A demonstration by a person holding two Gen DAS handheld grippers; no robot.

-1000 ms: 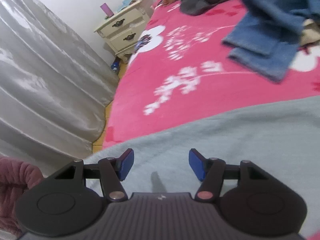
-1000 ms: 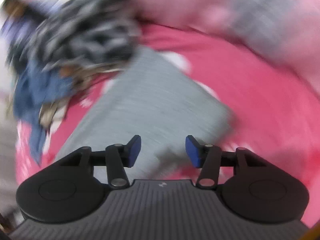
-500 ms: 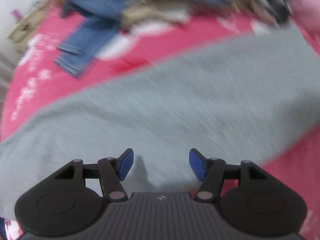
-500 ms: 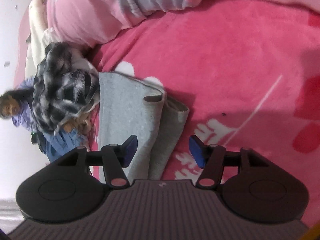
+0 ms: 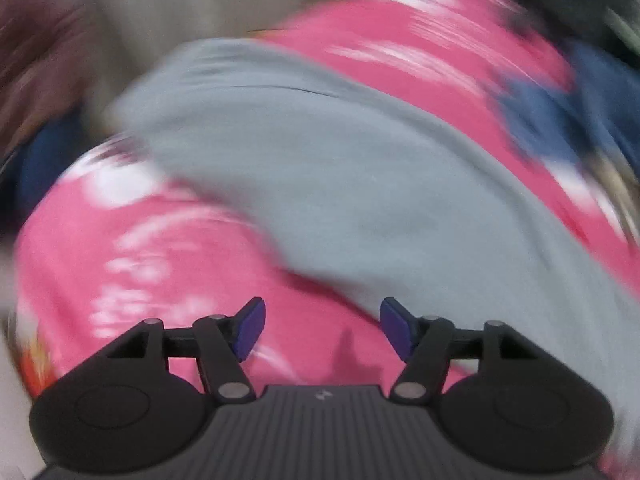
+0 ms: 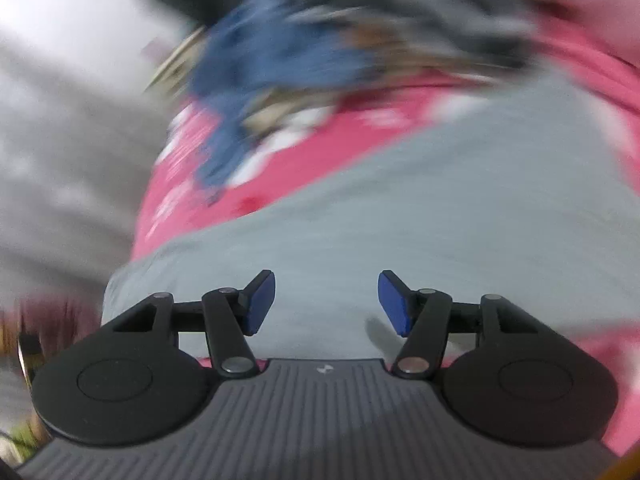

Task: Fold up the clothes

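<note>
Blue pads of the left hand-held gripper [image 5: 322,328] are spreading apart with nothing between them over the pink bed cover [image 5: 132,264], the grey garment [image 5: 360,168] running from 3 o'clock up to 11 o'clock just beyond, probably so an edge can be picked up for a fold. Released and empty too, the right hand-held gripper [image 6: 326,300] hangs over that garment [image 6: 420,216], spread flat on the bed. Farther off at 12 o'clock a blurred pile of clothes [image 6: 280,48] seems to await its turn.

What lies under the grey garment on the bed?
The grey garment lies on a pink flowered blanket, which shows around its edges. What the cloth covers beneath its middle cannot be seen.
</note>
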